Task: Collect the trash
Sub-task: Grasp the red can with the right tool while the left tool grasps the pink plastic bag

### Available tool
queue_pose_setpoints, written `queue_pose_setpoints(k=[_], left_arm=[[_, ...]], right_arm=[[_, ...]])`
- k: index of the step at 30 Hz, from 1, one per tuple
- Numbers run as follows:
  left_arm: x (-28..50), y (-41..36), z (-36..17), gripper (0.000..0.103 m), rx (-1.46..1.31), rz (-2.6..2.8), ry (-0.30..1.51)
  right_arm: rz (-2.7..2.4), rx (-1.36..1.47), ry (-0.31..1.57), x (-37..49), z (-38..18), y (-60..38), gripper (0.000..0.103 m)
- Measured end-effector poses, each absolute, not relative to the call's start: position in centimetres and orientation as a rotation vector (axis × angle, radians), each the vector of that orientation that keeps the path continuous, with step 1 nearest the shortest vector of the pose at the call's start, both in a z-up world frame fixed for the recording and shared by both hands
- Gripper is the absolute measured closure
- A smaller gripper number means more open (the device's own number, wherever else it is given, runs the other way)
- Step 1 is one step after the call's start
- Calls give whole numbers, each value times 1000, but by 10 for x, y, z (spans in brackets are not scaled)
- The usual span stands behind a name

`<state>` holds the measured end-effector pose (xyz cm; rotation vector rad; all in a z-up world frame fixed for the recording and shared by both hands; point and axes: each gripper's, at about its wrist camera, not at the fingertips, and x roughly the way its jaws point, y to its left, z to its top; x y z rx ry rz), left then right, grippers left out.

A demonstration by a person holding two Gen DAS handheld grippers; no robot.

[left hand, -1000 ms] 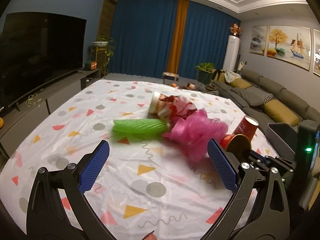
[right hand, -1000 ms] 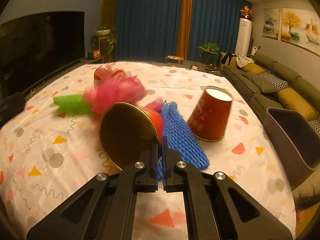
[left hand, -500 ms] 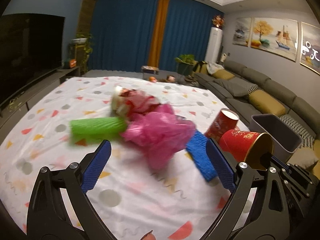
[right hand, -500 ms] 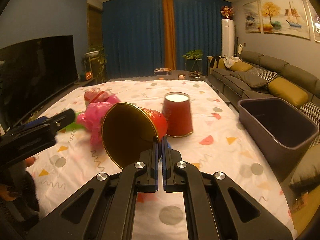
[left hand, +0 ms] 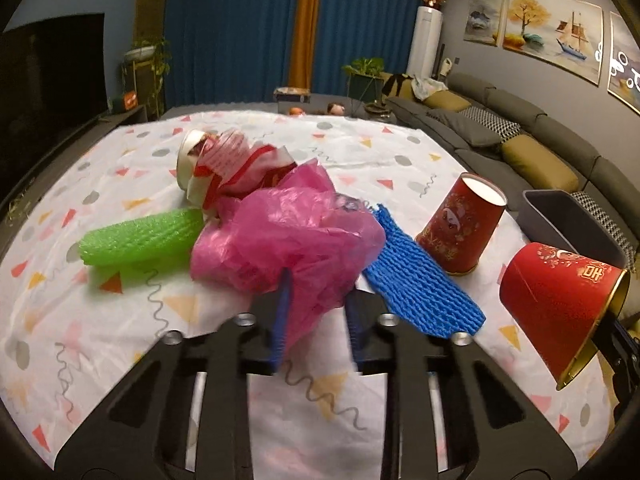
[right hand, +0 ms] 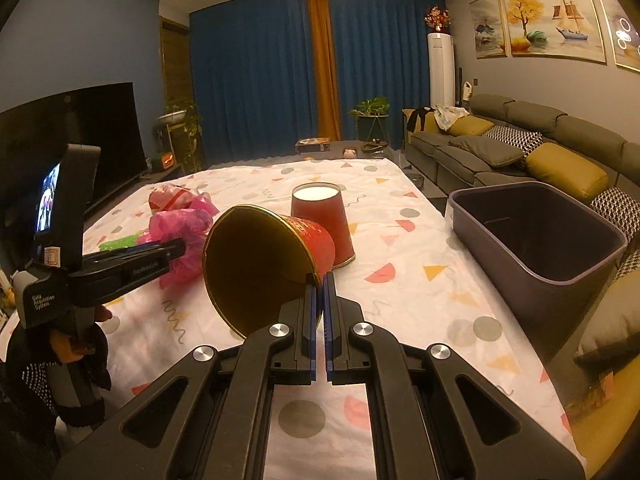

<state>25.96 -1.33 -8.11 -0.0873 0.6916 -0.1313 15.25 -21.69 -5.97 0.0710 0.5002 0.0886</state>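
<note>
In the left wrist view my left gripper (left hand: 318, 312) is shut on the near edge of a crumpled pink plastic bag (left hand: 288, 240) lying on the patterned tablecloth (left hand: 120, 320). Beside the bag lie a green foam net (left hand: 140, 236), a blue foam net (left hand: 420, 280) and a crushed red-and-white cup (left hand: 228, 164). My right gripper (right hand: 320, 292) is shut on the rim of a red paper cup (right hand: 256, 264), held tilted above the table with its gold inside facing me. Another red cup (right hand: 324, 216) stands upside down behind it.
A dark grey bin (right hand: 536, 232) sits just off the table's right edge, in front of a grey sofa (right hand: 520, 148). A television (right hand: 100, 132) lines the left wall. A gloved hand (right hand: 80, 344) holds the left gripper at the near left.
My left gripper moved forward and closed from wide open onto the pink bag. The right gripper lifted the red cup and swung right, bringing the bin into fuller view.
</note>
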Motion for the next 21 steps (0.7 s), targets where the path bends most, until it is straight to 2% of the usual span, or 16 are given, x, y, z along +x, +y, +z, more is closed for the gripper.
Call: queue_pose_setpoints(k=[1, 3, 8, 14, 21], left_arm=[[260, -12, -81, 98, -93, -132, 695], [258, -9, -82, 100, -104, -135, 703], [236, 2, -71, 101, -141, -156, 664], [172, 24, -39, 101, -200, -172, 542], [140, 29, -23, 101, -146, -117, 477]], right_arm=[[89, 72, 499, 151, -59, -217, 99], [89, 74, 496, 149, -58, -217, 99], [92, 71, 485, 141, -55, -214, 99], [99, 71, 461, 128, -45, -214, 99], [120, 77, 438, 117, -36, -209, 99]])
